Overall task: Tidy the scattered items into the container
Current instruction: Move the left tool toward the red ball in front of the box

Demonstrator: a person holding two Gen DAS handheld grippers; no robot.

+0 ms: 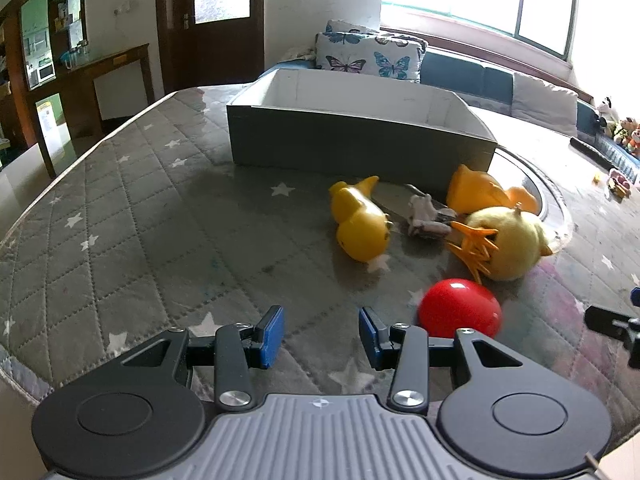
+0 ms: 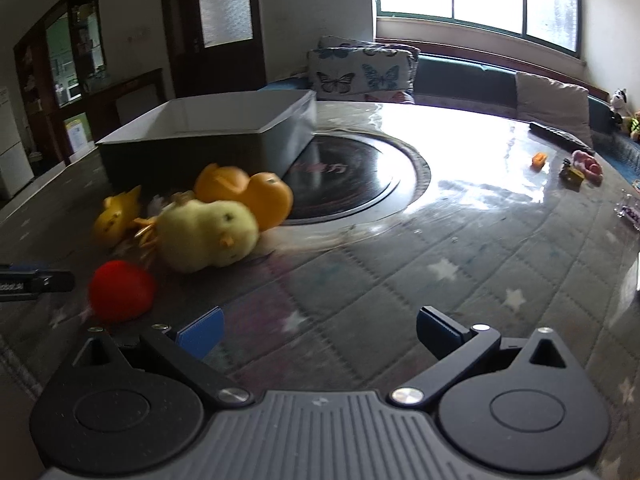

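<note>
1. Grey box (image 1: 360,148): open top, what shows of the inside bare; the far floor is hidden.
2. Just before the box's near wall, bunched together: yellow duck (image 1: 360,224), orange duck (image 1: 480,190), fuzzy chick (image 1: 512,244), small grey figure (image 1: 426,216). Red ball (image 1: 460,314) sits nearest the grippers, farthest from the box.
3. Left gripper (image 1: 321,338): fingers spread, holding nothing, angled toward the box, ball just right of it.
4. Right gripper (image 2: 320,334): spread wide, empty, right of the cluster; likely approaching to grab.

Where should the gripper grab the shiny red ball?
Grip the round red ball across its widest middle, coming from the near side with the open left gripper. It is smooth and evenly round, so off-centre pads would likely slip. It sits apart from the fluffy yellow chick toy.
</note>
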